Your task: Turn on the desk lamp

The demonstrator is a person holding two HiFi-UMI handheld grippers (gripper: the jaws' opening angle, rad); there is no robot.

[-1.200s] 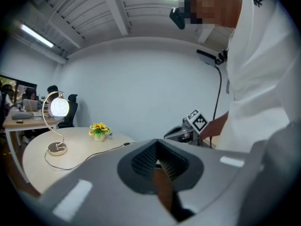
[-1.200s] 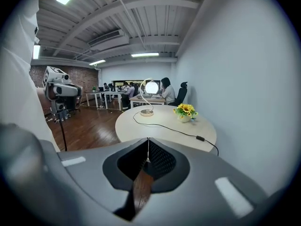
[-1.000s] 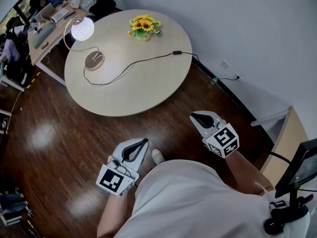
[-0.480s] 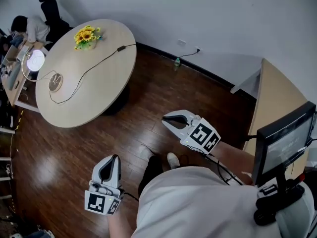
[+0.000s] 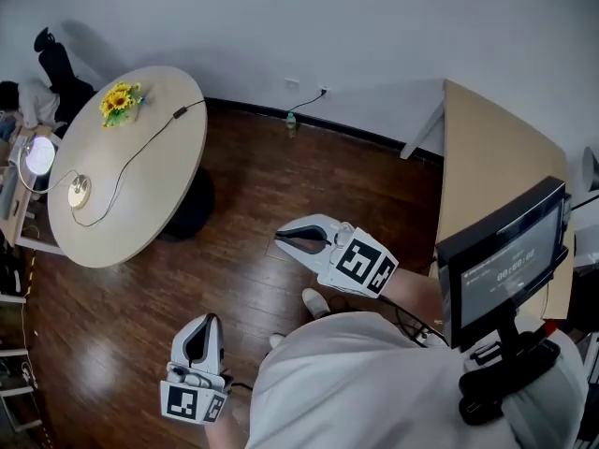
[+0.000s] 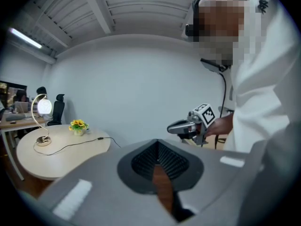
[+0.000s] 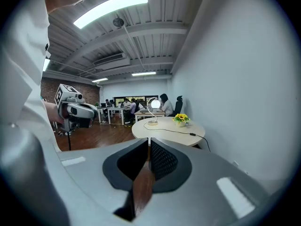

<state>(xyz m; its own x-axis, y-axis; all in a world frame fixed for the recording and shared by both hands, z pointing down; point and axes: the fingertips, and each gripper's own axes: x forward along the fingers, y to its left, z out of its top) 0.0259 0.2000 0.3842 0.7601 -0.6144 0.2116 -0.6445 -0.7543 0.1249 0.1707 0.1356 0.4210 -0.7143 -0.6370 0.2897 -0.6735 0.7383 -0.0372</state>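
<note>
The desk lamp point(image 5: 39, 155) glows white on a curved gold stem, its round base point(image 5: 79, 191) on the round beige table point(image 5: 140, 195) at the far left. In the gripper views the lamp point(image 6: 43, 106) point(image 7: 154, 104) shines in the distance. Its black cable runs across the table past an inline switch point(image 5: 178, 112). My left gripper point(image 5: 208, 319) hangs low over the wood floor, shut and holding nothing. My right gripper point(image 5: 284, 235) is held mid-frame, also shut and holding nothing. Both are well away from the table.
A pot of yellow flowers point(image 5: 119, 100) stands on the table's far side. A monitor on a stand point(image 5: 505, 251) and a beige desk point(image 5: 487, 148) are at the right. People sit at desks point(image 7: 123, 108) beyond the table. A wall socket point(image 5: 323, 91) takes the cable.
The view has swung right: the table and lamp slid to the far left and look smaller, and the monitor and beige desk came in. Both grippers stayed shut.
</note>
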